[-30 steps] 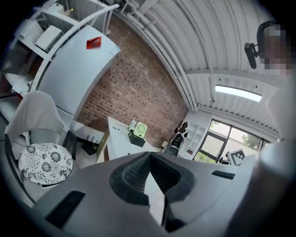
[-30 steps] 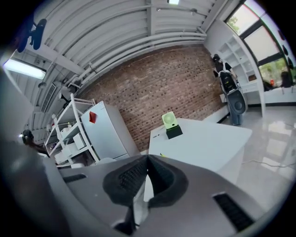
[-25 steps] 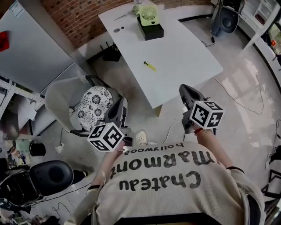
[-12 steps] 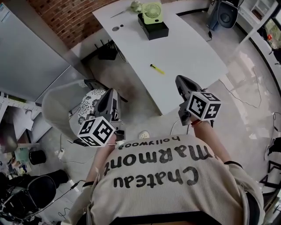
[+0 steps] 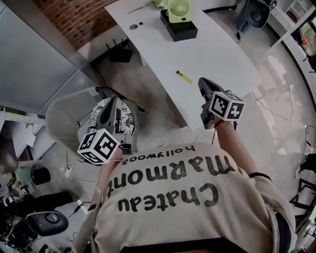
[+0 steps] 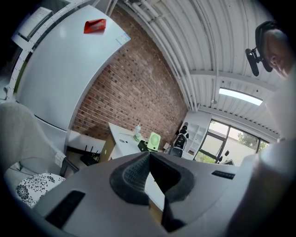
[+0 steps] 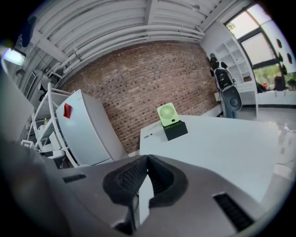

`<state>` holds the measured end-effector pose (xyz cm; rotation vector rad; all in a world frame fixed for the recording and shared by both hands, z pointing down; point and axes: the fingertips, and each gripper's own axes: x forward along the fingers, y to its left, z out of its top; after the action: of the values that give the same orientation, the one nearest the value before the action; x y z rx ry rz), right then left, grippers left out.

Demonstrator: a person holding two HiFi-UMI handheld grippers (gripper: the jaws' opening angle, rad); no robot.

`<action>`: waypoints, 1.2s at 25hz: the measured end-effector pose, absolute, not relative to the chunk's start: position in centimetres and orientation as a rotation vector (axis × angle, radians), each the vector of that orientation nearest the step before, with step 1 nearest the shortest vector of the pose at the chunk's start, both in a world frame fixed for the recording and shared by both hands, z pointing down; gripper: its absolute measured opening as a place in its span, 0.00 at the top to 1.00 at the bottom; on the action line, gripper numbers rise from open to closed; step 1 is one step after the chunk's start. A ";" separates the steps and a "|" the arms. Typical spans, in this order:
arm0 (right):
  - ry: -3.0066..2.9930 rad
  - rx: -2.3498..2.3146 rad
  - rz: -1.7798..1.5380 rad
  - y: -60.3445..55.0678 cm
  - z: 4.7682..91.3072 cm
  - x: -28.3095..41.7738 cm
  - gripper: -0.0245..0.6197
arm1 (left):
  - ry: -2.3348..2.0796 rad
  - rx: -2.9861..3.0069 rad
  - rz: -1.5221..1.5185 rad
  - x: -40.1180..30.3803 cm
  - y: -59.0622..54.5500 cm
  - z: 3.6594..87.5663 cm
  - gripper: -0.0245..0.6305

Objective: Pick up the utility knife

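The utility knife (image 5: 184,76), small and yellow, lies on the white table (image 5: 222,59) close to its near edge. My right gripper (image 5: 204,83) reaches over that edge, its tip a short way right of the knife and apart from it. Its jaws are shut with nothing between them, and the pads meet (image 7: 148,158) in the right gripper view. My left gripper (image 5: 113,100) hangs off the table's left side above a chair, also shut and empty (image 6: 149,153). Neither gripper view shows the knife.
A green fan (image 5: 178,9) stands on a black box (image 5: 179,29) at the table's far end. A chair with a patterned cushion (image 5: 127,121) sits under the left gripper, a large white cabinet (image 5: 29,64) to the left, cables (image 5: 269,101) on the floor at right.
Both grippers have travelled forward toward the table, jaws still shut. The right one now reaches over the near edge beside the knife; the left has drifted over the chair.
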<state>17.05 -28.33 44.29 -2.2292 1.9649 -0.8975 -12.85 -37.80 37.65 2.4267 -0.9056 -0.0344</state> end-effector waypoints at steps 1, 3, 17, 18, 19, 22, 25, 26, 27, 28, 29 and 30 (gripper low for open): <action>1.965 -2.233 -0.922 -28.6 45.0 16.9 0.95 | -0.911 2.421 -0.039 -13.1 -38.2 37.8 0.96; 1.978 -2.242 -0.968 -29.1 46.2 16.7 0.95 | -0.923 2.406 -0.052 -13.7 -39.0 37.9 0.96; 1.964 -2.341 -1.231 -31.8 53.9 17.4 0.75 | -1.094 2.309 -0.092 -19.7 -41.4 38.8 0.96; 1.956 -2.350 -1.242 -31.9 54.2 17.6 0.74 | -1.103 2.303 -0.091 -20.2 -41.5 38.9 0.96; 1.950 -2.362 -1.253 -32.1 54.5 17.8 0.73 | -1.113 2.297 -0.090 -20.6 -41.6 38.9 0.96; 1.940 -2.407 -1.285 -32.7 55.4 18.5 0.70 | -1.151 2.275 -0.089 -22.0 -41.8 39.3 0.96; 1.940 -2.452 -1.313 -33.3 56.2 19.1 0.70 | -1.188 2.244 -0.088 -23.2 -42.1 39.9 0.96; 1.942 -2.463 -1.323 -33.5 56.5 19.3 0.68 | -1.197 2.235 -0.088 -23.5 -42.1 40.1 0.96; 1.947 -2.474 -1.334 -33.8 56.8 19.5 0.67 | -1.203 2.227 -0.086 -23.7 -42.1 40.2 0.96; 1.958 -2.486 -1.343 -34.0 57.1 19.6 0.66 | -1.209 2.220 -0.082 -23.9 -42.1 40.4 0.96; 1.975 -2.499 -1.350 -34.1 57.5 19.7 0.64 | -1.214 2.212 -0.076 -24.1 -42.0 40.6 0.96; 1.999 -2.514 -1.352 -34.3 57.9 19.8 0.63 | -1.220 2.206 -0.070 -24.3 -41.9 40.8 0.96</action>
<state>19.76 -34.29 57.88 -2.5137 1.9993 -1.3524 -24.31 -41.94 40.81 2.2061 -1.2203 -0.0697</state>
